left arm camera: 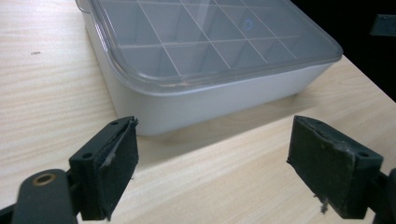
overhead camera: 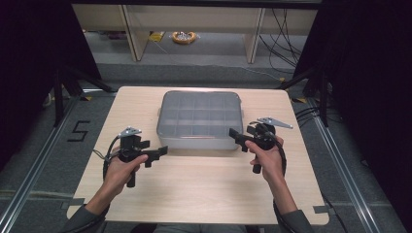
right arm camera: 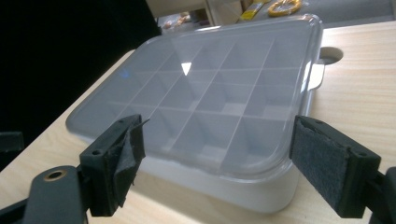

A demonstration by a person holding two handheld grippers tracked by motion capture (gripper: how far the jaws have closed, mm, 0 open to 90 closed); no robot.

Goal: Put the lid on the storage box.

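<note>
Grey lidded compartment box (overhead camera: 200, 119) sits mid-bench (overhead camera: 194, 189); your left hand-held gripper (overhead camera: 156, 153) and right hand-held gripper (overhead camera: 236, 137) flank it, jaws apart.

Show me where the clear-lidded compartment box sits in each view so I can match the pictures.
High view: the compartment box lies at the table's centre, toward the far edge, between the two grippers.
Left gripper view: it spans the upper picture, its near corner just above the left jaw.
Right gripper view: it spans the centre, behind both jaws.
Shared landmark: the grid of dividers under the clear lid.
</note>
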